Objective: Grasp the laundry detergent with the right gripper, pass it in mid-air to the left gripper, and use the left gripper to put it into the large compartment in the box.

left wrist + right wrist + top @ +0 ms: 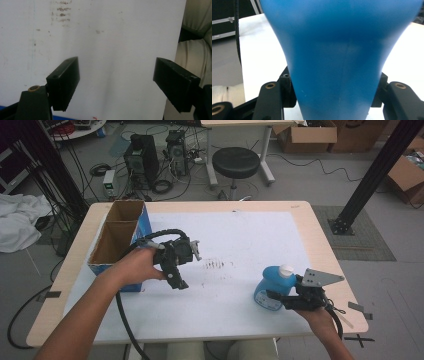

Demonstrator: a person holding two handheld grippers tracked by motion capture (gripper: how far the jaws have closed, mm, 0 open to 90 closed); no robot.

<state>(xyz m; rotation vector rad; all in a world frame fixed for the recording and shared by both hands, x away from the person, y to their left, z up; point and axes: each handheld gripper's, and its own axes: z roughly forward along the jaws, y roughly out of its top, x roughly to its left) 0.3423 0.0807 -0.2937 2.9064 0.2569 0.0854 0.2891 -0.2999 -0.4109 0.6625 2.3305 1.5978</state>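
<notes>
Right hand-held gripper [276, 296] squeezes the blue bottle [270, 287], which lies on the tabletop [240, 245]. Left hand-held gripper [192, 265] is wide, holding nothing. Beside it sits an empty cardboard box [117, 232].

The left forearm [95, 305] reaches in from the bottom edge and slants up toward the middle, its hand [137, 265] wrapped around the body of the left gripper [192, 251]. That gripper lies roughly level, and its two jaws stand wide apart with nothing between them. The right hand [317, 315] grasps the right gripper [280, 300] from behind, low at the right side. Its jaws are pressed against both sides of a blue bottle [337, 62], gripping its narrow part.
</notes>
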